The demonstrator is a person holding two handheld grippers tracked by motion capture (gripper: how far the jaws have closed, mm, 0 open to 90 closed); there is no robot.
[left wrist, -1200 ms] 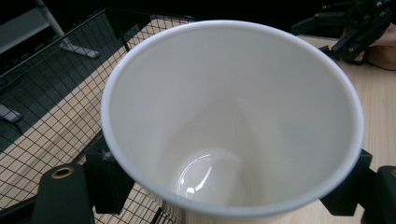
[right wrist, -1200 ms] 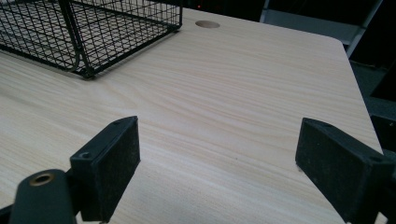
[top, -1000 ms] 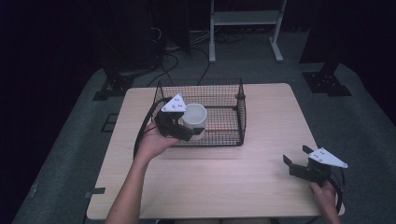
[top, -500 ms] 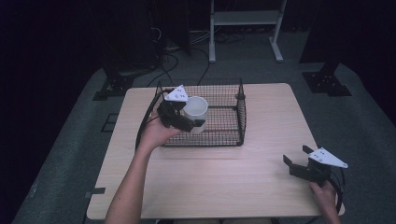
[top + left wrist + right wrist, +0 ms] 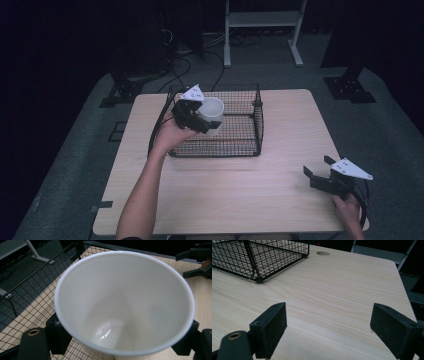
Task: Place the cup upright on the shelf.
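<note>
A wooden table point(image 5: 280, 200) seen from above in a dark room. At the left, a person's left hand point(image 5: 170, 132) reaches in from the near edge, holding the left gripper point(image 5: 202, 120), whose jaws are pinching a white cup point(image 5: 212, 112) by its sides. The cup is held over the left part of a black wire basket point(image 5: 250, 145) that sits toward the far side of the table, mouth tipped up toward the gripper's camera, likely so it can be lowered inside or lifted clear without catching the mesh walls. In the left gripper view the cup point(image 5: 125, 302) looks empty and glossy, with a black jaw pressed against each side. At the right, well apart from the basket, the right gripper point(image 5: 322, 175) rests low near the table's near corner, jaws spread wide with nothing between them, seemingly parked out of the way
</note>
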